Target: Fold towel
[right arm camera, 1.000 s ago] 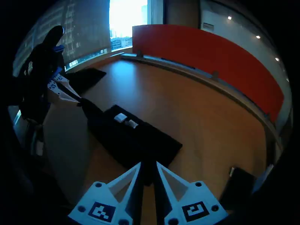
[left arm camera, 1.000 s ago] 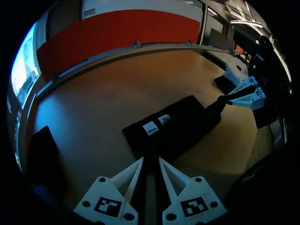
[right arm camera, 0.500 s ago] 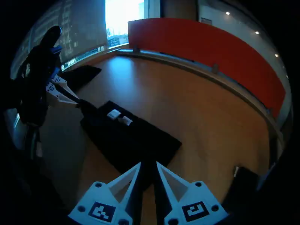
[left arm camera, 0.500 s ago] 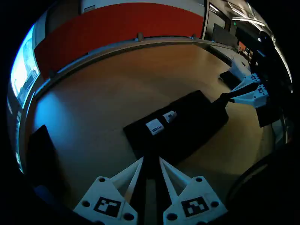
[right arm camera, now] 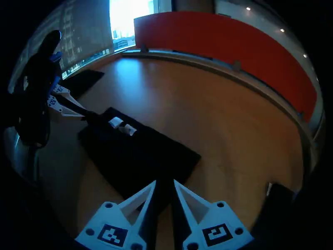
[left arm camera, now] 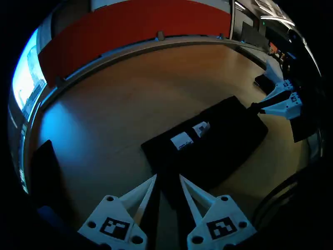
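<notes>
Towel (left arm camera: 212, 139), black and single, lay spread flat on the wooden tabletop (left arm camera: 125, 108), running from 6 o'clock out toward 3 o'clock in the left gripper view. Two white labels (left arm camera: 189, 135) sat side by side on its upper face.

Two grippers worked it, one at each end. The left gripper (left arm camera: 167, 178) had its fingers drawn close on the towel's near edge at 6 o'clock, the dark cloth pinched between them. At 3 o'clock in that same view the right gripper (left arm camera: 254, 107) met the far corner, its fingers converging to a point on the cloth.

The right gripper view gave the reverse. There the right gripper (right arm camera: 165, 184) was clamped on the near edge at 6 o'clock, and the towel (right arm camera: 137, 152) stretched away toward 9 o'clock. The left gripper (right arm camera: 83, 113) nipped the far corner there, just beside the two labels (right arm camera: 121, 125). This view also took in the dark sleeve (right arm camera: 35, 96) of the person behind that gripper, and a bright window (right arm camera: 129, 18) at 12 o'clock.

One red partition (left arm camera: 125, 29) ran along the table's far edge. Two further dark flat pieces lay on the table, well apart from the towel: one at 8 o'clock (left arm camera: 45, 166) and a smaller one at 2 o'clock (left arm camera: 264, 81) in the left gripper view.
</notes>
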